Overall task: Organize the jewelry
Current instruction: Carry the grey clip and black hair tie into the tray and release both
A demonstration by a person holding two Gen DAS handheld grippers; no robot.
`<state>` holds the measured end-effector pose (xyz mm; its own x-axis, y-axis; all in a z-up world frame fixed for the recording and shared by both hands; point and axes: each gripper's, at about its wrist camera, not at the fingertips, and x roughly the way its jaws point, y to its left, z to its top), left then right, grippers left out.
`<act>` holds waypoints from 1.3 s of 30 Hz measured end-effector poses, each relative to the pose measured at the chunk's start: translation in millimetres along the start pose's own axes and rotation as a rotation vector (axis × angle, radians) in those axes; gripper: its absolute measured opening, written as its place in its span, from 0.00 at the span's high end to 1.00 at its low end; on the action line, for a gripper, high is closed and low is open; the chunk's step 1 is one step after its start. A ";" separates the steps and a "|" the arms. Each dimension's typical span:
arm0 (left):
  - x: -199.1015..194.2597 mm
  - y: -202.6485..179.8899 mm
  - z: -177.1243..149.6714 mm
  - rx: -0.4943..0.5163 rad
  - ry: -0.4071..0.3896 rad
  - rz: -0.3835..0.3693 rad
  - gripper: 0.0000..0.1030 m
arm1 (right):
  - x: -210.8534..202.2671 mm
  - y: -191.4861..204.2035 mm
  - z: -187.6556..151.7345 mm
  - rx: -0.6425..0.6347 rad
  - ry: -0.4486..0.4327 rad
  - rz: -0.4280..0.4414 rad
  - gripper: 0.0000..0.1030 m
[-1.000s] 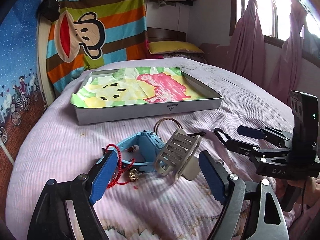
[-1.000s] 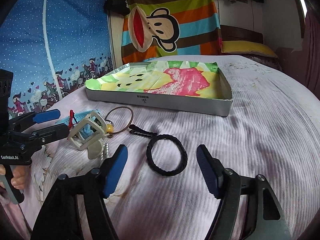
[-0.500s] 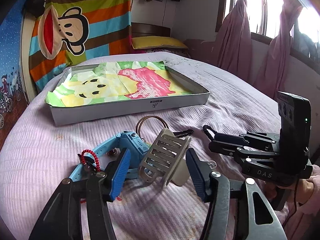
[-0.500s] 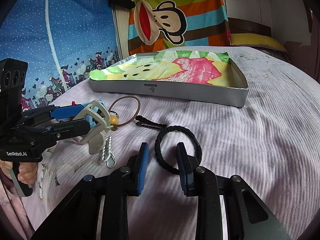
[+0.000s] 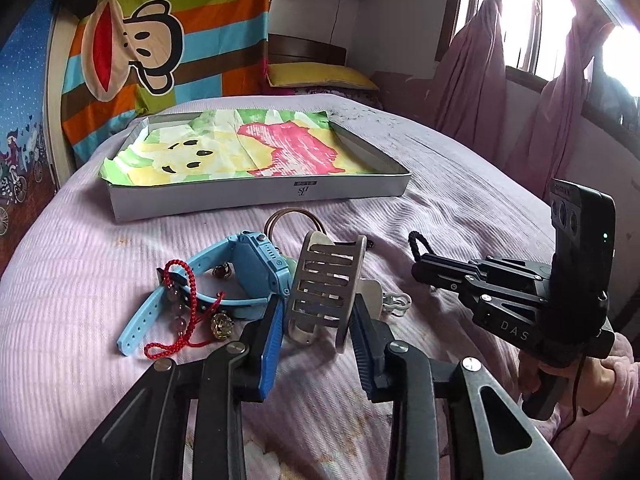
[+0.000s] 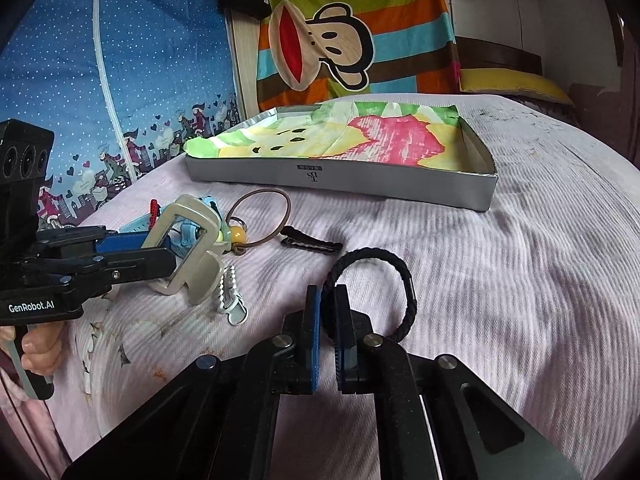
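A: Where's the beige slotted plastic hair claw (image 5: 326,288)?
B: On the lilac bed (image 5: 72,264), pinched between the left gripper (image 5: 316,322) jaws.
A: The right gripper (image 6: 329,312)?
B: Its jaws are pressed onto the black braided hair tie (image 6: 374,280).

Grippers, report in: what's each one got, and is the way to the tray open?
Left gripper shut on beige clip. Right gripper shut on black hair tie. Tray ahead, nothing between.
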<state>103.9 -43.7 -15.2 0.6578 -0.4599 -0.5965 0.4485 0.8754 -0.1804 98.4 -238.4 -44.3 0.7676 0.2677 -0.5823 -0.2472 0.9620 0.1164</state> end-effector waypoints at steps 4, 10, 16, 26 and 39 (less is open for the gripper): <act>-10.1 -6.9 1.1 -0.021 -0.031 0.004 0.72 | -9.0 0.5 2.7 -0.002 -0.025 0.000 0.95; -28.3 -27.4 3.4 -0.018 -0.081 0.044 0.72 | -22.7 4.1 9.8 -0.011 -0.061 0.011 0.95; -44.4 -31.5 20.9 -0.022 -0.160 0.072 0.72 | -34.9 12.4 16.6 -0.050 -0.098 0.023 0.95; -21.5 28.5 91.5 -0.137 -0.237 0.189 0.72 | -21.3 17.8 90.6 -0.131 -0.155 0.063 0.95; 51.7 98.8 122.7 -0.189 -0.102 0.280 0.72 | 91.0 25.6 149.0 -0.072 -0.051 0.067 0.95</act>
<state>256.4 0.8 32.1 0.8005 -0.2019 -0.5643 0.1282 0.9775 -0.1677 250.1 -181.3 25.6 0.7765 0.3351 -0.5336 -0.3390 0.9360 0.0944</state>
